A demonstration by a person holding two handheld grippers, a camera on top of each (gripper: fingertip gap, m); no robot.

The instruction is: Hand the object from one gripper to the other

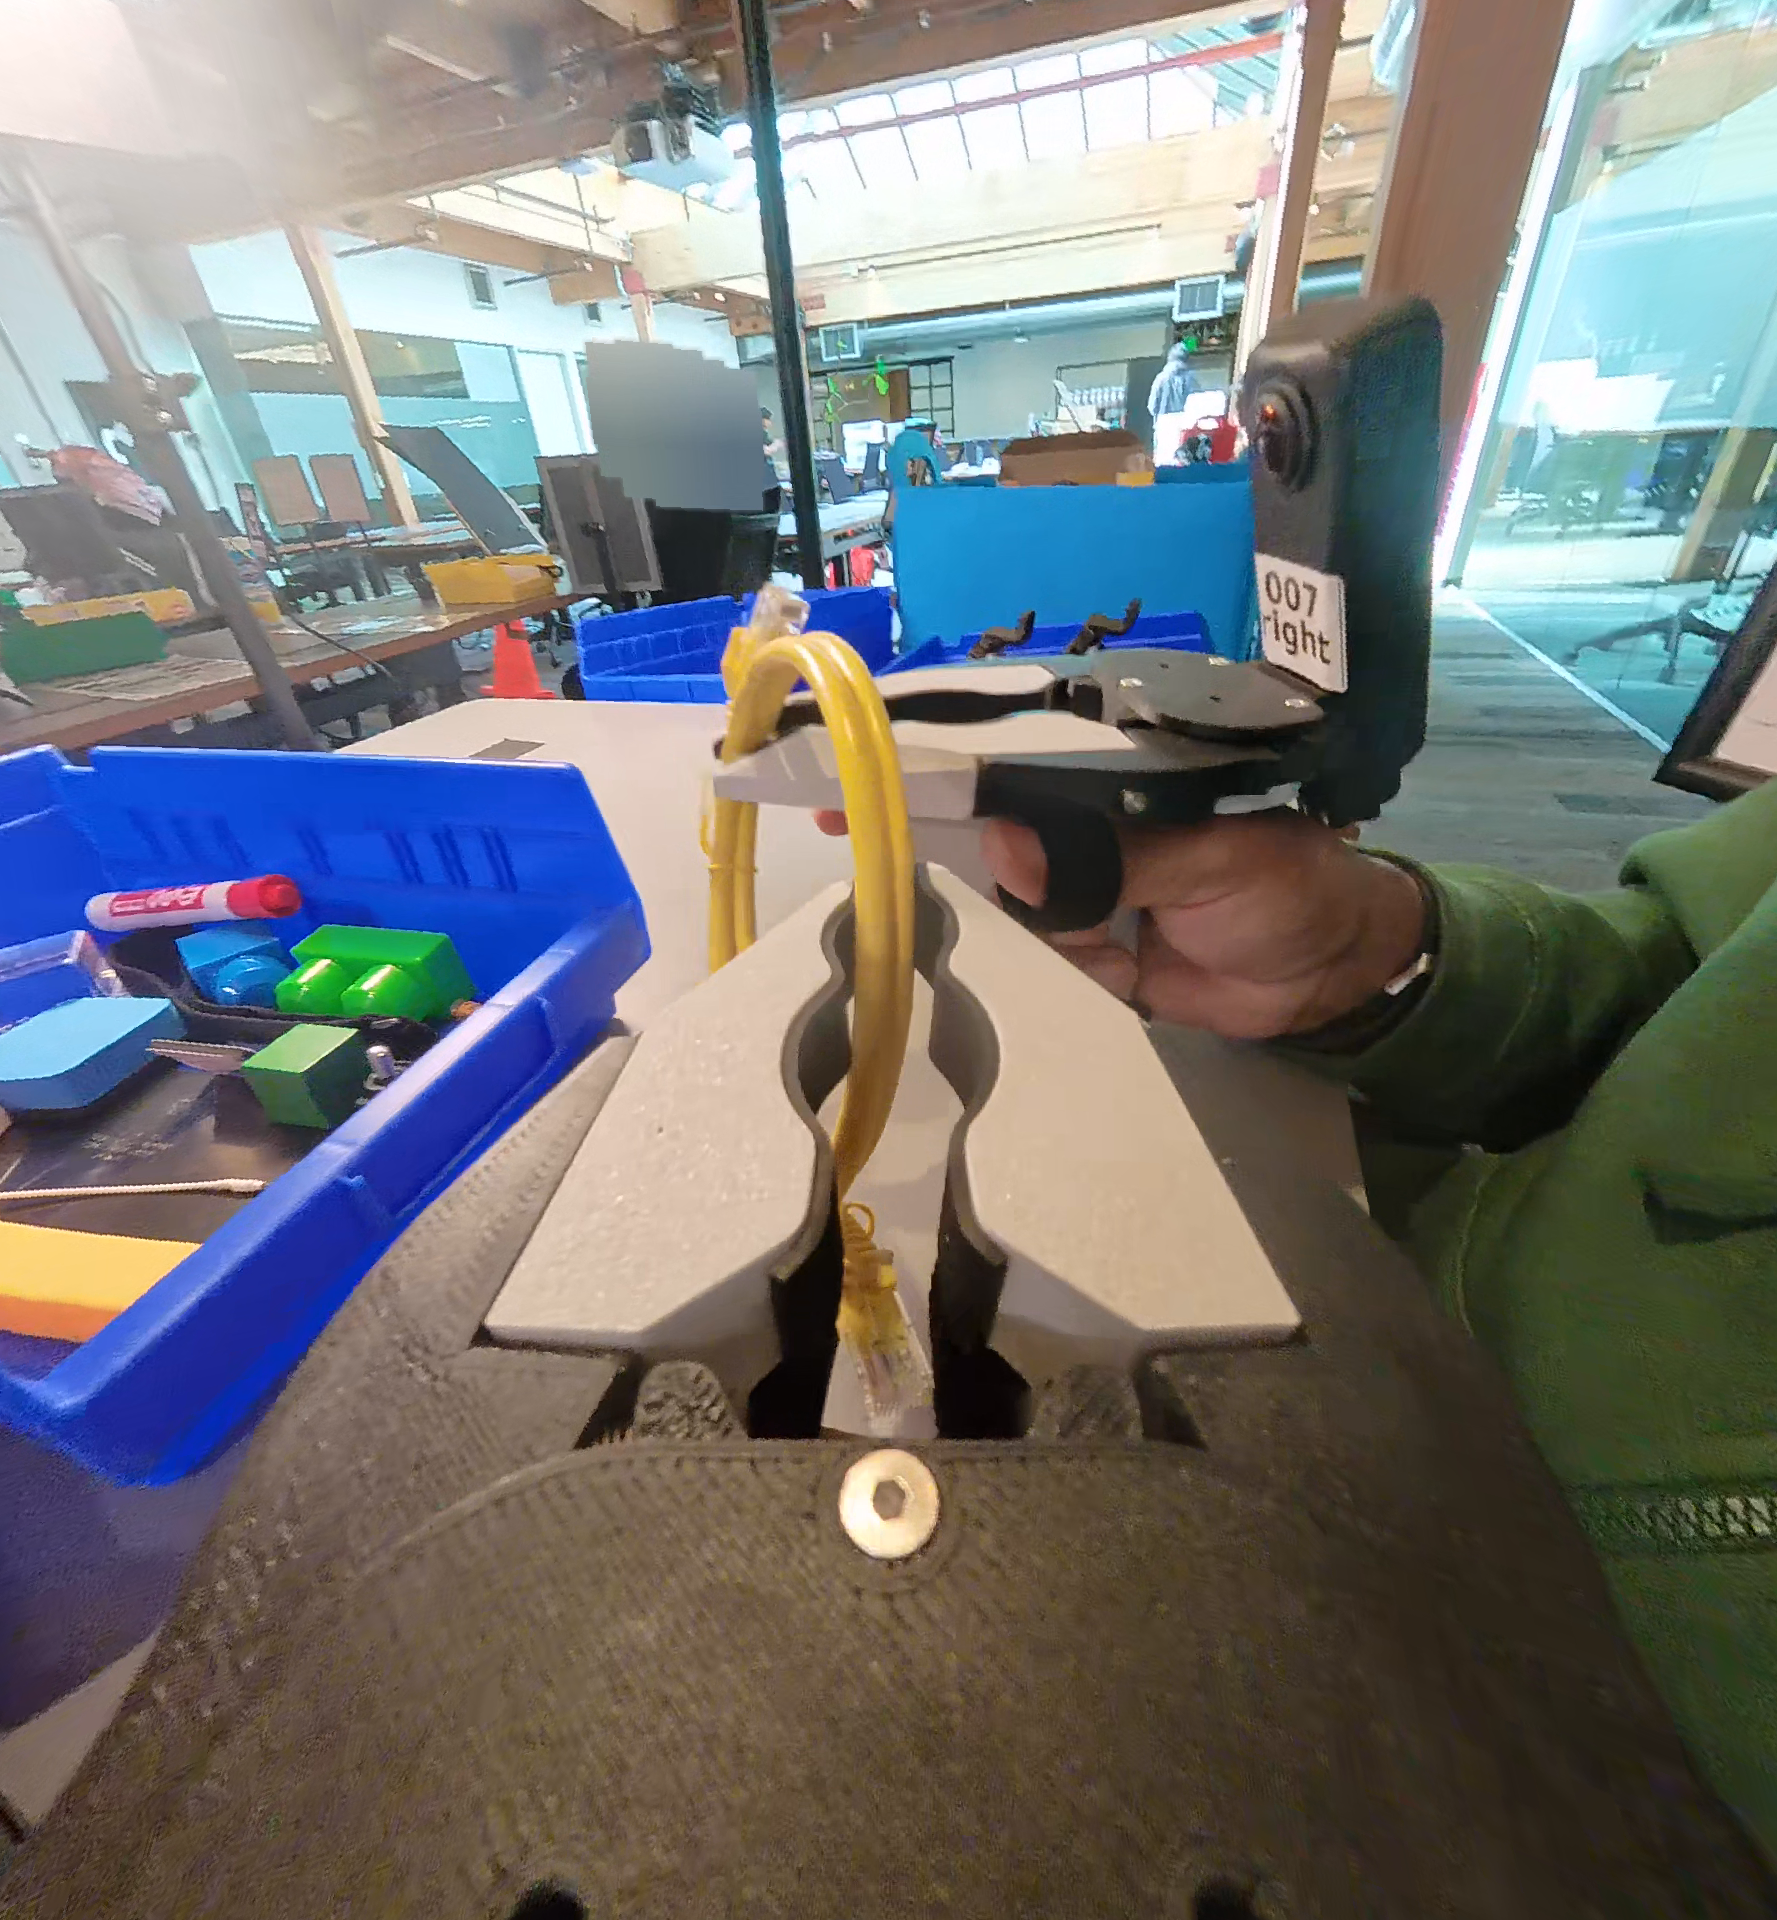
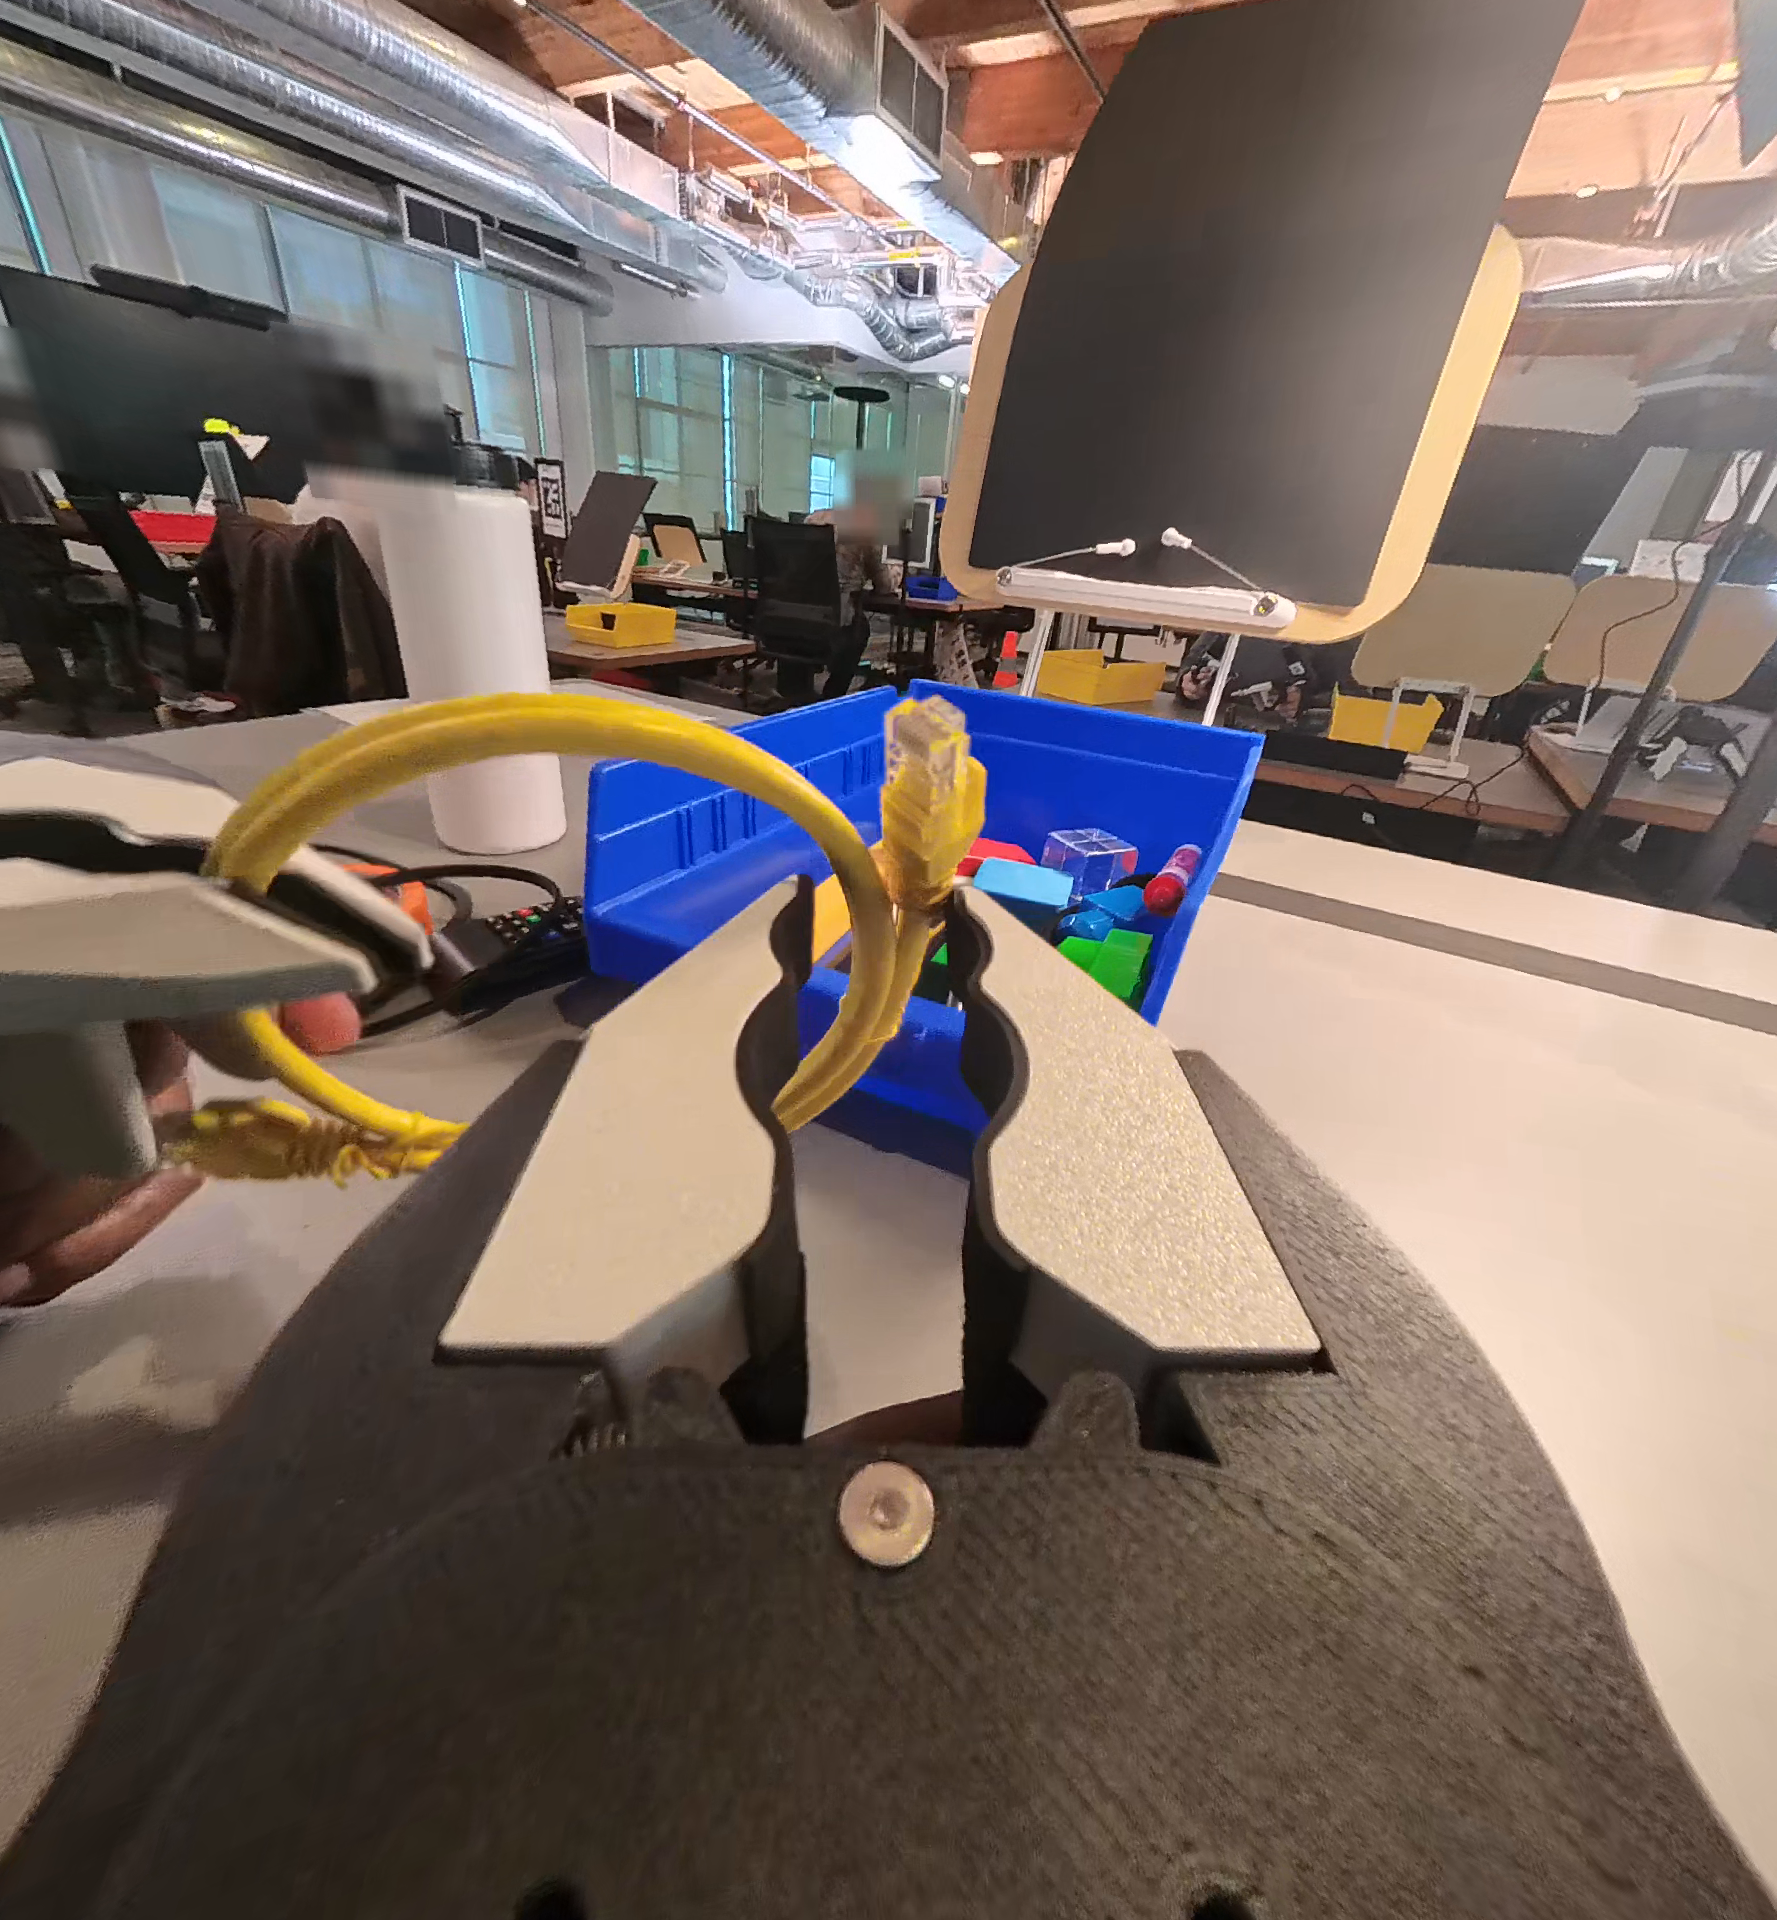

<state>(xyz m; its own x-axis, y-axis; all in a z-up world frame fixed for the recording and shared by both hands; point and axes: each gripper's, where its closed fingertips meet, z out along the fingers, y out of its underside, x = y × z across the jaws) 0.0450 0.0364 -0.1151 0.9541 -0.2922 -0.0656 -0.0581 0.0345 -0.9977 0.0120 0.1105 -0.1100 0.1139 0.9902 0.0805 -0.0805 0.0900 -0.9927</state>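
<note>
Pale grey laminate covers the bench (image 2: 1486, 1195), crossed by a darker grey stripe on its far side, and a blue bin (image 1: 364, 1143) stands on it as the landmark for everything else. Above the bench beside that bin, a coiled yellow network cable (image 1: 879, 831) hangs in the air between both tools. The left tongs (image 1: 889, 904) are clenched on the loop, with one clear plug lying back between the fingers toward the tool body. The right tongs (image 2: 879, 894) come at the same coil crosswise and are clenched on it just below the other plug, which stands upright in front of the bin's near wall. A hand in a green sleeve (image 1: 1590, 1039) holds the right tool, on the side of the cable away from the bin. Inside the bin lie a red-capped marker (image 1: 193, 902), green blocks (image 1: 375, 971), blue blocks, and a clear cube (image 2: 1090, 860). Beside the bin stand a white cylinder (image 2: 468, 665) and a dark remote with a cable. Behind the bin a black panel on a stand (image 2: 1237, 343) rises, more blue bins sit farther back, and beyond them spreads an open workshop with wooden ceiling beams, silver ducts, skylights, large windows, long worktables, yellow trays and seated people.
</note>
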